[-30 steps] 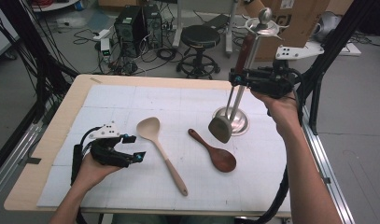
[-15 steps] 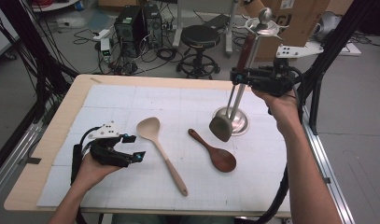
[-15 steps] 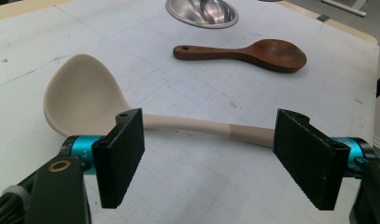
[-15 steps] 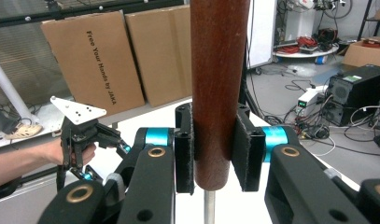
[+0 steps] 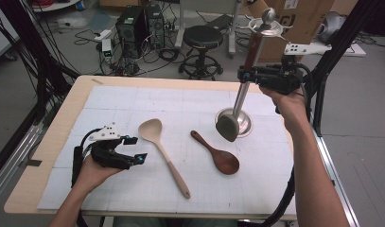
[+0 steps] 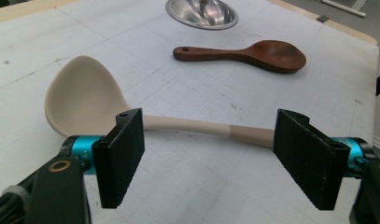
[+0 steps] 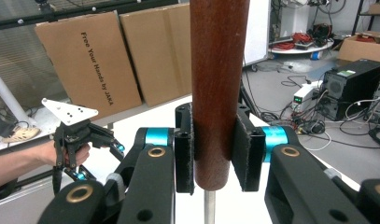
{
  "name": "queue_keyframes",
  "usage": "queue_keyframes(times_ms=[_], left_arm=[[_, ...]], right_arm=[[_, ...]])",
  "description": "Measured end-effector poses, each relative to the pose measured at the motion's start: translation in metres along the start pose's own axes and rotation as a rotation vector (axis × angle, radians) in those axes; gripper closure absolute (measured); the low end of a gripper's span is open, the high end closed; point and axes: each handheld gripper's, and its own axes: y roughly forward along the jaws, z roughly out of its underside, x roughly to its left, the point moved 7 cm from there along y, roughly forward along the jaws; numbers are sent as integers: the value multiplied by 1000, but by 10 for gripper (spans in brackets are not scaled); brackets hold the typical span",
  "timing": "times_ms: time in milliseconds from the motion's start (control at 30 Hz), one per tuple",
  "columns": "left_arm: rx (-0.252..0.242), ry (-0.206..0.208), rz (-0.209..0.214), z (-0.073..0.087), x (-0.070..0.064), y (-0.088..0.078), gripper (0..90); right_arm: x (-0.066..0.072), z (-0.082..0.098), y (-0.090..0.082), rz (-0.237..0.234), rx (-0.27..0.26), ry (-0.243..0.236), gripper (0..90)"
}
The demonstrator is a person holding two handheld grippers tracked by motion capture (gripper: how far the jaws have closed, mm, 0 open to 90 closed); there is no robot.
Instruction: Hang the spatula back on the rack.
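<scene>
The right gripper point(image 5: 247, 74) was clamped on the brown wooden handle point(image 7: 218, 88) of a ladle point(image 5: 237, 111), its two jaws pressed flat against either side of the handle. The ladle hung nearly upright from that grip, its metal shaft running down to a grey scoop point(image 5: 227, 127) that sat at the near-left rim of a steel bowl point(image 5: 244, 124); whether scoop and bowl touched could not be told.

The left gripper point(image 5: 133, 149) rested low over the white mat point(image 5: 109, 101), well to the left of the bowl, with its jaws standing wide apart and nothing between them. Just beyond its jaws lay a cream spoon point(image 6: 89, 95), left of the bowl. A dark wooden spoon point(image 5: 218, 153) lay between the cream spoon and the bowl, just in front of the bowl, apart from both.
</scene>
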Motion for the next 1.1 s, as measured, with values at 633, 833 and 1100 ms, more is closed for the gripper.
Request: queue_keyframes(times_ms=[633, 833, 1100], left_arm=[[7, 6, 5, 0, -2, 1, 259], [7, 9, 7, 0, -3, 2, 259], [15, 14, 9, 1, -3, 2, 259]], right_arm=[[-15, 3, 0, 26, -8, 32, 732], [-17, 5, 0, 36, -11, 43, 730], [-19, 8, -1, 53, -35, 53, 725]])
